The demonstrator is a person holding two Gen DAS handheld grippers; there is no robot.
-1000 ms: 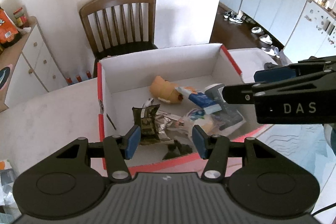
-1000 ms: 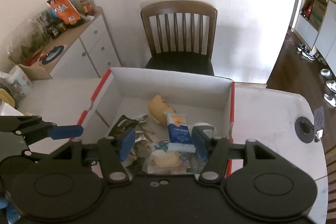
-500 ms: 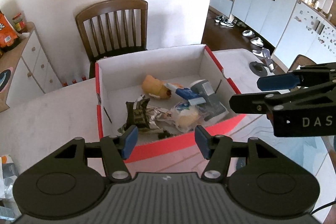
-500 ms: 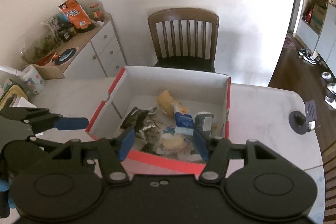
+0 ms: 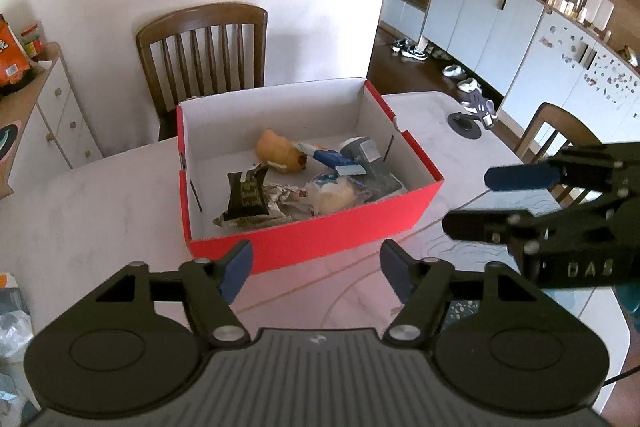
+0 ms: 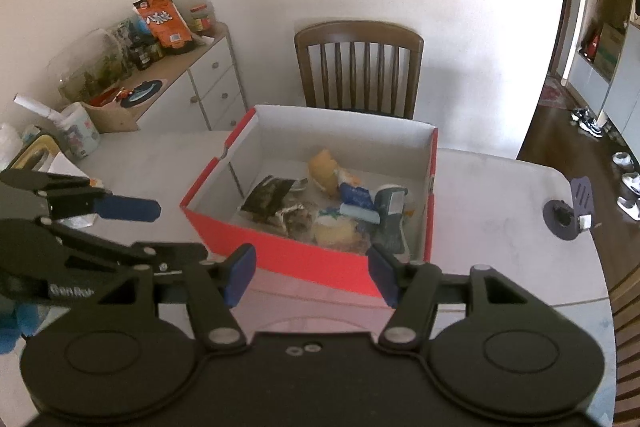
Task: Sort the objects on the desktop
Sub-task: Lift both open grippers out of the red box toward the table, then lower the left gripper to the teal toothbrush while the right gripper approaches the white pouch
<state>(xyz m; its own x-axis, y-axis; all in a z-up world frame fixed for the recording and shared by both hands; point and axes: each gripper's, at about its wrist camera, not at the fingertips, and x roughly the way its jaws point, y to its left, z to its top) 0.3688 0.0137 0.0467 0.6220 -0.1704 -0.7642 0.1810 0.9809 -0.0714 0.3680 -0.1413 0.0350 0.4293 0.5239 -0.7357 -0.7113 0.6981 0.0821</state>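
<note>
A red cardboard box (image 5: 320, 237) (image 6: 304, 259) with a white inside stands on the pale table. It holds a dark snack packet (image 5: 246, 195) (image 6: 270, 197), a yellow soft toy (image 5: 280, 151) (image 6: 324, 171), a blue packet (image 5: 332, 159) (image 6: 356, 197), a grey item (image 5: 368, 157) (image 6: 390, 203) and a wrapped bun (image 5: 334, 195) (image 6: 334, 231). My left gripper (image 5: 316, 269) hovers in front of the box, its jaws opening with nothing between them. My right gripper (image 6: 312, 273) is open and empty, also on the near side of the box.
A brown wooden chair (image 5: 204, 51) (image 6: 358, 67) stands behind the table. A white sideboard (image 6: 192, 83) with snack bags and jars lines the left wall. A round cable port (image 6: 562, 217) sits in the table at the right. White packaging (image 5: 12, 327) lies at the table's left edge.
Both grippers have drawn back from over the box, which now lies farther away and fully in view. The left jaws stand wider than before.
</note>
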